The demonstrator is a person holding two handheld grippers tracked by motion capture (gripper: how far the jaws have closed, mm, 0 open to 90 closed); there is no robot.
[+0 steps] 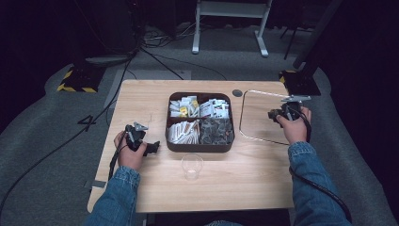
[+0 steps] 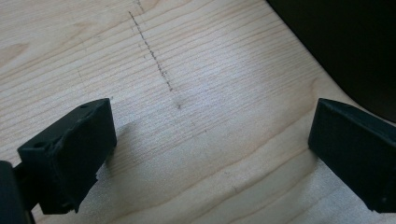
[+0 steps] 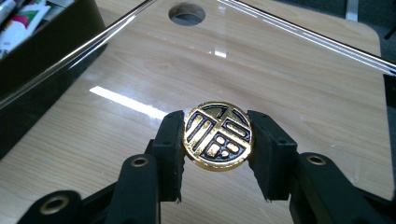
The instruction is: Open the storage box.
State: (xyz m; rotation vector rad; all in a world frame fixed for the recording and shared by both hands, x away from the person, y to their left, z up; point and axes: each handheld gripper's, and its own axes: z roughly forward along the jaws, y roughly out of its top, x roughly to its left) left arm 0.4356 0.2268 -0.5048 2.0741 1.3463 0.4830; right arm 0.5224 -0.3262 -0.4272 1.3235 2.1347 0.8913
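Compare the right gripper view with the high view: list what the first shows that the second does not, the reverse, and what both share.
Right gripper view alone: a gold-and-black round medallion clamped between the right gripper pads, its raised pattern legible. High view alone: the left gripper, the clear cup, and the packets across four compartments. Both: the table, its round hole, the clear tray and the dark box.

Compartment box (image 1: 199, 146) at table (image 1: 141, 101) centre; cup (image 1: 192, 165) just at its 6 o'clock; clear tray (image 1: 244, 120) at 3 o'clock; cable hole (image 1: 237, 92) toward 1 o'clock.
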